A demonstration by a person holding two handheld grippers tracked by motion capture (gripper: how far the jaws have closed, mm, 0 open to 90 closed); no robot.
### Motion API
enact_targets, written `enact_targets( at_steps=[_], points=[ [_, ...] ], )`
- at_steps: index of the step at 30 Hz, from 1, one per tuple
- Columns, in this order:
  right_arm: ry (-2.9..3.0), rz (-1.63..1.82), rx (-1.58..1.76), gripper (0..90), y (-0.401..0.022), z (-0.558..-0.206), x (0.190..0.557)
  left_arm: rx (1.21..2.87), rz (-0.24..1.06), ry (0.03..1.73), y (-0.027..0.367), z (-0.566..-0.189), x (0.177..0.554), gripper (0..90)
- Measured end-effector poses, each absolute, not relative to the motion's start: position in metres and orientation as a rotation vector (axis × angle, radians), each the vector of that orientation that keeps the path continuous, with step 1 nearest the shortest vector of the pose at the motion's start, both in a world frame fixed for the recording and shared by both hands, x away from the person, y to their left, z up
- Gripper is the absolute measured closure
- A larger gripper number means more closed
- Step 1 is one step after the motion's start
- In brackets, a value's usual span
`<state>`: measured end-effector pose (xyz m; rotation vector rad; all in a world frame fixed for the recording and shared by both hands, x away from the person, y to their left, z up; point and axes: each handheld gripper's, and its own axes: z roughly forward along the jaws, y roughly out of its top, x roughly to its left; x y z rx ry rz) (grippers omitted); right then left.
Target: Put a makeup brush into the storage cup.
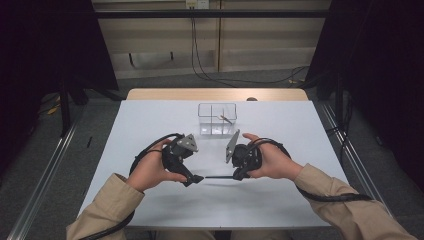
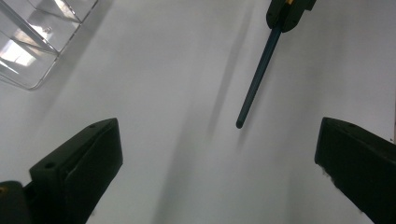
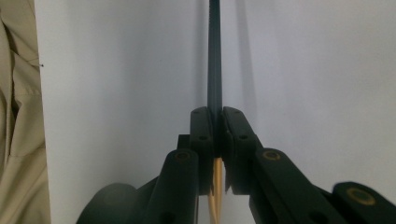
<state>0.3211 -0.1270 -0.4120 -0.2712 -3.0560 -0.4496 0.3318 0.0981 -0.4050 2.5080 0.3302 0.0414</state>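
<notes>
Pencil (image 1: 218, 176), clamped at one end in the right gripper (image 1: 239, 174), lies level above the desk's (image 1: 150, 120) near-middle, its free end pointing straight at the nearby left gripper (image 1: 195, 179), whose jaws gape wide.

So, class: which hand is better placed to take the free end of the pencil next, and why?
Left. Its tongs are open, facing the free end of the dark pencil, while the right tongs are already shut on it.

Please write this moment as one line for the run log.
right tongs: shut on pencil | left tongs: open, facing pencil end | clear divided box: behind, on table
</notes>
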Motion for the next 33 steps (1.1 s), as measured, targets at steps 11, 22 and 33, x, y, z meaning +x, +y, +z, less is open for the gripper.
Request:
enact_targets(
  at_steps=[11,22,33],
  points=[
    [-3.062,-0.467,-0.255,83.8,-0.129,-0.406,0.321,2.614,0.027,0.26,0.074,-0.397,0.334,14.3],
    [-3.067,-0.495,-0.251,83.8,-0.129,-0.404,0.32,2.661,-0.032,0.226,0.057,-0.404,0.335,31.3],
    [-3.07,-0.543,-0.226,83.8,-0.129,-0.399,0.32,2.697,-0.097,0.185,0.047,-0.407,0.336,57.3]
  ],
)
